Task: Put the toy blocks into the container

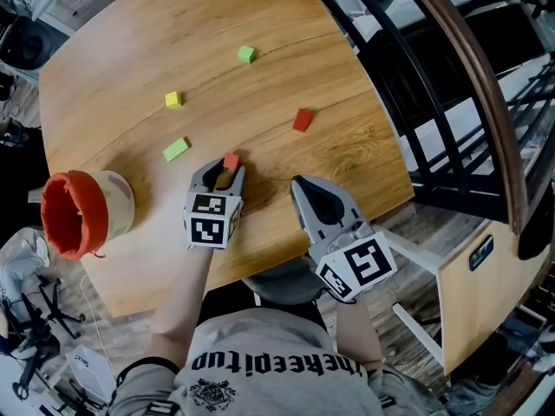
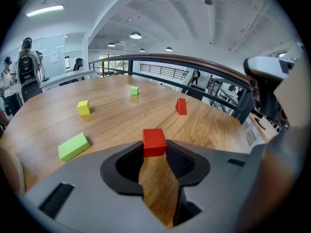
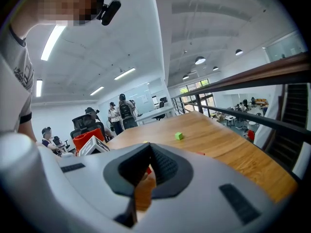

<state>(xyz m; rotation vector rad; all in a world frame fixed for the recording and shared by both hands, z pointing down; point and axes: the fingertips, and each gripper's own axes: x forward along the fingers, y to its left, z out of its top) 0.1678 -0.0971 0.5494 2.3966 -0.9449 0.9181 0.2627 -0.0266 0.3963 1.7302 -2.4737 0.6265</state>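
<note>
A small red cube (image 1: 231, 160) lies on the round wooden table (image 1: 130, 42), and my left gripper (image 1: 229, 166) is shut on it, a pad against each side. In the left gripper view the red cube (image 2: 154, 142) sits at the jaw tips of the left gripper (image 2: 154, 148). My right gripper (image 1: 297, 183) is shut and empty, just right of the left one, near the table's front edge. Loose on the table are a lime block (image 1: 176, 149), a yellow cube (image 1: 173, 99), a green cube (image 1: 246, 54) and a red block (image 1: 302, 120). The container (image 1: 78, 213), cream with an orange rim, lies at the table's left edge.
A dark metal railing (image 1: 434, 102) with a wooden handrail runs along the table's right side. A wooden cabinet (image 1: 486, 267) stands at the lower right. Several people (image 3: 119, 111) and office chairs are far behind the table. Cables and gear lie on the floor at the lower left.
</note>
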